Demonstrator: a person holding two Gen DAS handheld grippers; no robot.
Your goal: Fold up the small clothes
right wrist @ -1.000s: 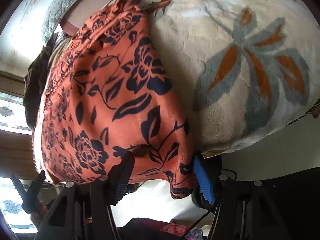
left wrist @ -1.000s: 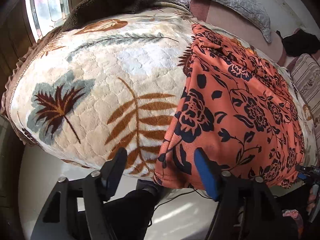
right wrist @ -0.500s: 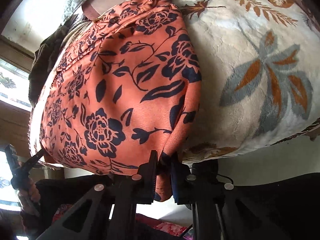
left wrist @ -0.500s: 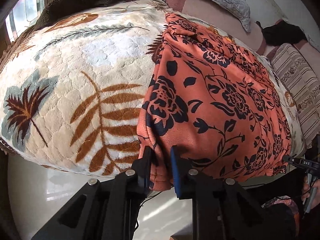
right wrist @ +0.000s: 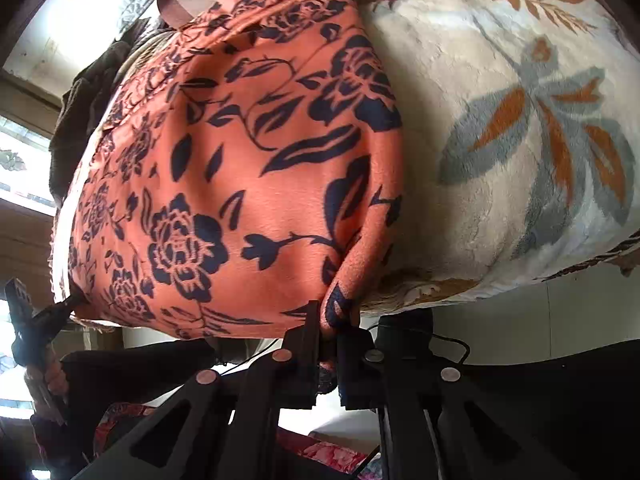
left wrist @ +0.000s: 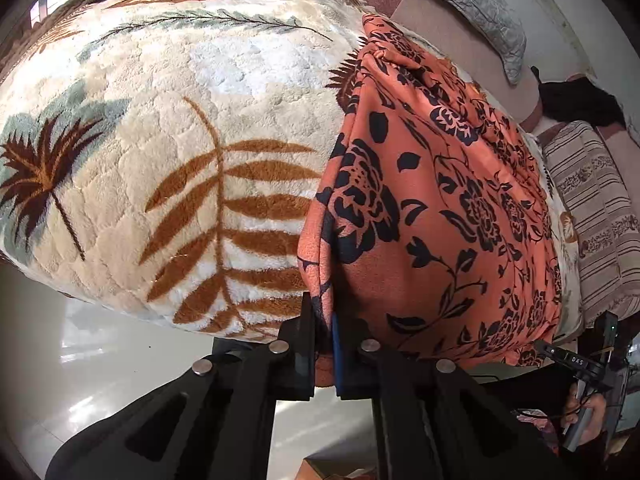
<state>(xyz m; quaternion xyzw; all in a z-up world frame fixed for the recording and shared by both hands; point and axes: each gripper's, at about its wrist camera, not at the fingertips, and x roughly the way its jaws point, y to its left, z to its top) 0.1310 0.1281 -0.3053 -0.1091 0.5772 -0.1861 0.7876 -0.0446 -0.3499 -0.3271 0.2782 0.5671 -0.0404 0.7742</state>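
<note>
Only readable writing: "DAS" on the black body of the right gripper (left wrist: pixel 576 360), seen at the lower right of the left wrist view; nothing else legible.

Orange garment (left wrist: pixel 448 216) with a dark navy flower print lies spread on a fleece blanket (left wrist: pixel 192 128), cream with rust and grey-blue leaf pattern, covering a bed. Garment's near edge hangs over the near side of the bed.

Left gripper (left wrist: pixel 324 332) narrow, jaws pinched on the garment's near left corner, cloth bunched between the black finger and the blue-padded one. Right gripper (right wrist: pixel 328 332) also narrow, clamped on the near right corner (right wrist: pixel 340 296), fabric puckered into the jaws. In the right wrist view the left gripper (right wrist: pixel 48 312) shows at the far left edge, tips on the garment hem.

Room: glossy pale floor (left wrist: pixel 80 344) below the near bed edge. Grey quilted pillow (left wrist: pixel 472 4) at the far side against a white wall. Striped cushion (left wrist: pixel 592 208) to the right, dark cloth (left wrist: pixel 576 100) beyond it. Dark brown blanket (right wrist: pixel 80 112) heaped at the far left by a window (right wrist: pixel 16 140). Thin black cable (right wrist: pixel 440 340) under the bed edge, near the right gripper.
</note>
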